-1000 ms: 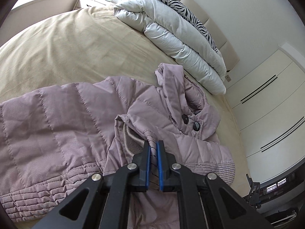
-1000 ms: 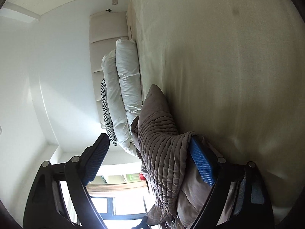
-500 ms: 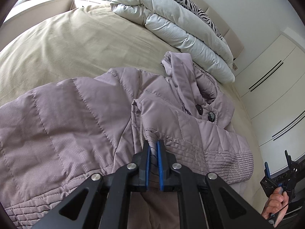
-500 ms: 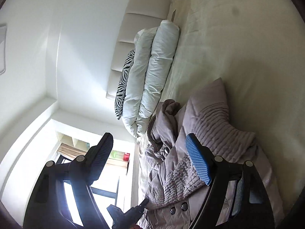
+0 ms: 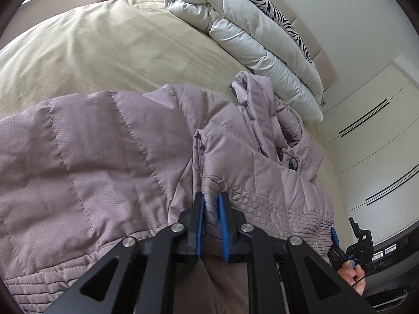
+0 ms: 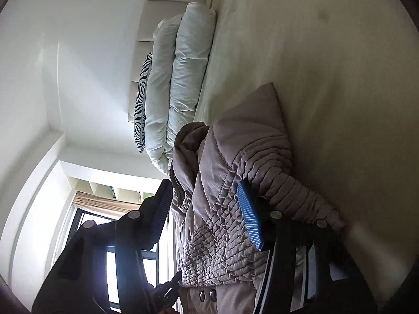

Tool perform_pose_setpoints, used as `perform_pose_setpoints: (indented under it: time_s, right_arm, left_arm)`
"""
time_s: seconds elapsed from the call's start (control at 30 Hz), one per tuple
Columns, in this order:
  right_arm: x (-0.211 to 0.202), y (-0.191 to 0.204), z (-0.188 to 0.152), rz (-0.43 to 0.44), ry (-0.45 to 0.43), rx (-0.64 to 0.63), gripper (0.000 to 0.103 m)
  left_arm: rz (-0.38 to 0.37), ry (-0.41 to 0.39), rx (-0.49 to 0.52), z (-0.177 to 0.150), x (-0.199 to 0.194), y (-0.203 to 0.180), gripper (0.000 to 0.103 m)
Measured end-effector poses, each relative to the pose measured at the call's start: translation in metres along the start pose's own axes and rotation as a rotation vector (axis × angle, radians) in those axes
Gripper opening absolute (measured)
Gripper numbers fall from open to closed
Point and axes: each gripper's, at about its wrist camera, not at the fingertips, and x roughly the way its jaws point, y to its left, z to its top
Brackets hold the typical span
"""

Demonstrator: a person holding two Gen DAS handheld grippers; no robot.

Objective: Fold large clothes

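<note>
On the bed (image 5: 110, 41), puffy mauve jacket (image 5: 110, 157)

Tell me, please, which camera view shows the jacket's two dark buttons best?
The left wrist view: the two buttons sit unobstructed near the collar of the mauve jacket. The right wrist view catches them only at its bottom edge, small and dim.

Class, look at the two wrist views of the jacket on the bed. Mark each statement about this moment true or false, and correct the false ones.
1. The jacket is mauve and quilted. True.
2. The left gripper has nothing between its fingers. False: jacket fabric sits between them as its jaws open.
3. A rolled white duvet lies beyond the jacket. True.
4. The bed sheet is dark blue. False: it is beige.
</note>
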Motion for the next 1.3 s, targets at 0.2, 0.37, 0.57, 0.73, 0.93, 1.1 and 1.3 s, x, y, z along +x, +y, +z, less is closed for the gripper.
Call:
perform_pose_setpoints:
  time_s: [0.2, 0.37, 0.57, 0.73, 0.93, 1.1, 1.3]
  right_arm:
    - [0.002, 0.054, 0.025, 0.033, -0.021, -0.087, 0.072]
    - [0.042, 0.051, 0.036, -0.1, 0.022, -0.122, 0.072]
    - [0.046, 0.023, 0.021, -0.144, 0.024, -0.208, 0.072]
    - [0.023, 0.033, 0.01, -0.164, -0.049, -0.243, 0.079]
    - [0.0, 0.072, -0.014, -0.257, -0.023, -0.338, 0.079]
    - [-0.06, 0.142, -0.087, -0.177, -0.068, -0.557, 0.079]
    - [-0.122, 0.186, -0.19, -0.081, -0.06, -0.73, 0.096]
  left_arm:
    - [0.052, -0.116, 0.038, 0.004, -0.037, -0.024, 0.018]
    - [0.056, -0.064, 0.191, 0.009, 0.001, -0.068, 0.034]
    - [0.116, 0.003, 0.199, 0.0, 0.049, -0.056, 0.034]
    - [0.041, 0.012, 0.141, 0.002, 0.037, -0.046, 0.034]
    - [-0.053, -0.102, 0.084, -0.028, -0.07, -0.024, 0.069]
    - [-0.064, -0.242, -0.056, -0.083, -0.186, 0.043, 0.085]
    - [-0.047, -0.395, -0.346, -0.147, -0.288, 0.141, 0.087]
